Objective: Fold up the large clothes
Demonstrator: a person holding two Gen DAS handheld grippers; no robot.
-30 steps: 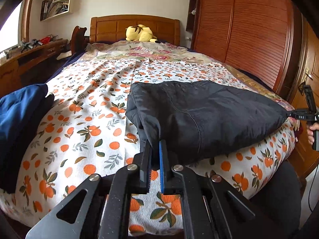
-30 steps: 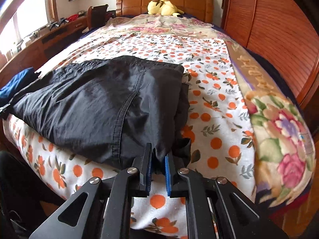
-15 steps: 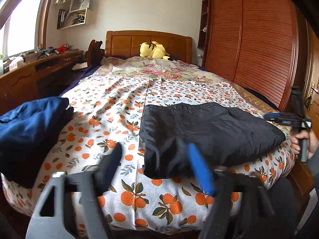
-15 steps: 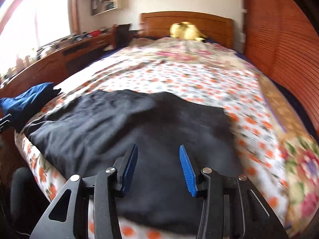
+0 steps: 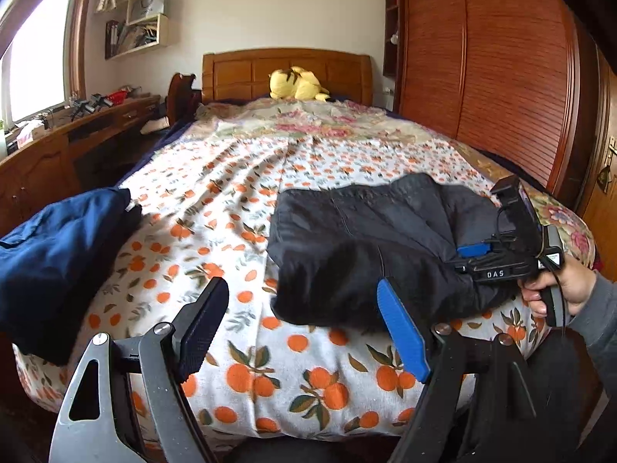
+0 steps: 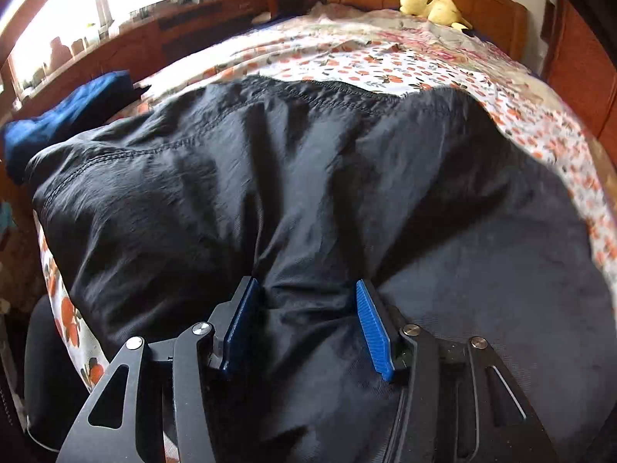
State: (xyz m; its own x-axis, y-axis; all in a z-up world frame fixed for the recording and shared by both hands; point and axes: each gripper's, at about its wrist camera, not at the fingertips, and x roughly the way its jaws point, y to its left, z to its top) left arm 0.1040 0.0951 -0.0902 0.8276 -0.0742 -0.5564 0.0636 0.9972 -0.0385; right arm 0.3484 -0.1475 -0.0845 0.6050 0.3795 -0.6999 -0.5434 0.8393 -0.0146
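**Black garment folded on the bed, both tongs released**

Where the orange-print bedspread (image 5: 239, 208) rounds over the foot of the bed, the black garment (image 5: 370, 239) lies folded in a thick, rumpled pile near the edge. The right tongs (image 6: 304, 324) have just been opening; their blue pads straddle a raised crease of the cloth, seemingly without pinching it, though the close view makes contact hard to judge. The left tongs (image 5: 304, 332) gape wide over bare bedspread, just beside the garment's near corner. A blue garment (image 5: 58, 254) is heaped at the bed's left edge. A yellow plush toy (image 5: 297, 85) rests by the headboard.
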